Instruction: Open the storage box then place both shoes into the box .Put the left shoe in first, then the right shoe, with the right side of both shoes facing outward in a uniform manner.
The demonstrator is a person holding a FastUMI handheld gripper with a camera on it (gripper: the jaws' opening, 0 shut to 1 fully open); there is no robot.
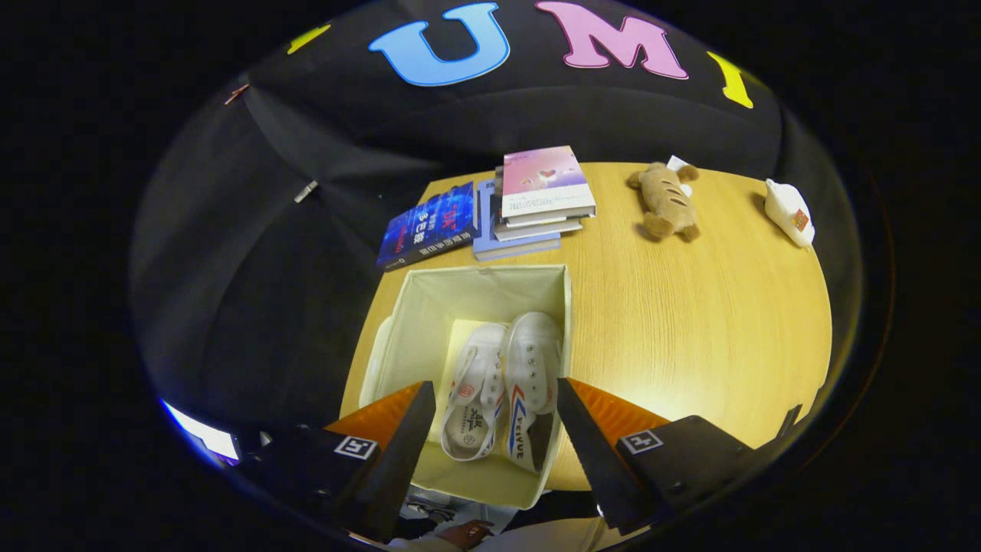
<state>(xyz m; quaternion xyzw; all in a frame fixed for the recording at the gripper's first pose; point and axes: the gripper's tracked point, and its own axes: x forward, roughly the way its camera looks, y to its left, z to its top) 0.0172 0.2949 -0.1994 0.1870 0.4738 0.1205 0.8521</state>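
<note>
The cream fabric storage box (418, 307) stands open near the front-left corner of the light wooden table (690, 322), its top folded away and its inside in plain sight. Both shoes are already in it: 2 white canvas sneakers lie side by side on the box floor, toes pointing toward the far wall of the box. The left one (475, 391) shows its insole and printed heel patch; the right one (530, 383) rests against the right-hand wall and shows a red and blue stripe along its side. They touch along their length.

The gripper (494, 445) hangs above the near end of the box with its fingers spread wide apart, 1 on either side of the pair, gripping nothing and touching neither shoe.

By the look of it, the opening and both placements are done, and little or nothing is left beyond drawing the gripper clear. Whether the sides face outward uniformly as asked is hard to judge from above.

At the table's far edge sit a stack of books (536, 203), a blue book (429, 228) beside it, a brown plush toy (665, 201) and a small white object (789, 211) toward the far-right corner.
</note>
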